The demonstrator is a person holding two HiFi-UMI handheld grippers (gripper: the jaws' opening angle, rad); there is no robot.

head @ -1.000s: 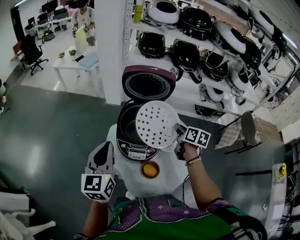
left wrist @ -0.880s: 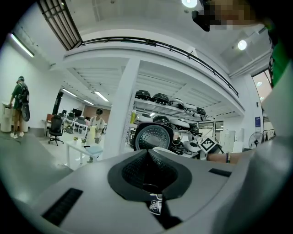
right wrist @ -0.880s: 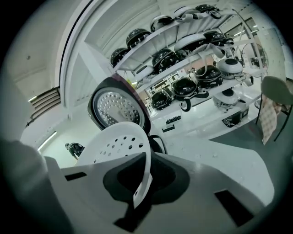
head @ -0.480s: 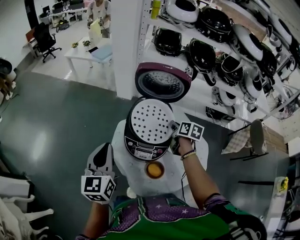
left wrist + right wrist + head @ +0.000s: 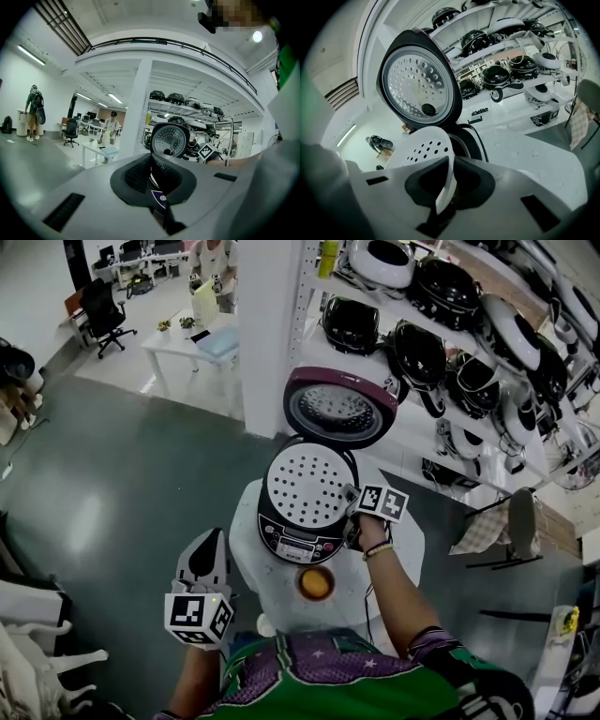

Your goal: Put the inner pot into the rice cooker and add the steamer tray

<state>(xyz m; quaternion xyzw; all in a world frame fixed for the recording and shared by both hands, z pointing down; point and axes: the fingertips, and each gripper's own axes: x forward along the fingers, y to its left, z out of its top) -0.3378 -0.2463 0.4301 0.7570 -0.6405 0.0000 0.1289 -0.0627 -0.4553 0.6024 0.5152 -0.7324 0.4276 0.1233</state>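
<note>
No legible text, labels or numbers.

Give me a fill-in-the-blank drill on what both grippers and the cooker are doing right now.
1. The right gripper is shut on the rim of the ____, a white disc with holes.
2. The lid of the rice cooker stands ____.
3. The left gripper is shut and holds ____.

Missing words: steamer tray; open; nothing.
</note>
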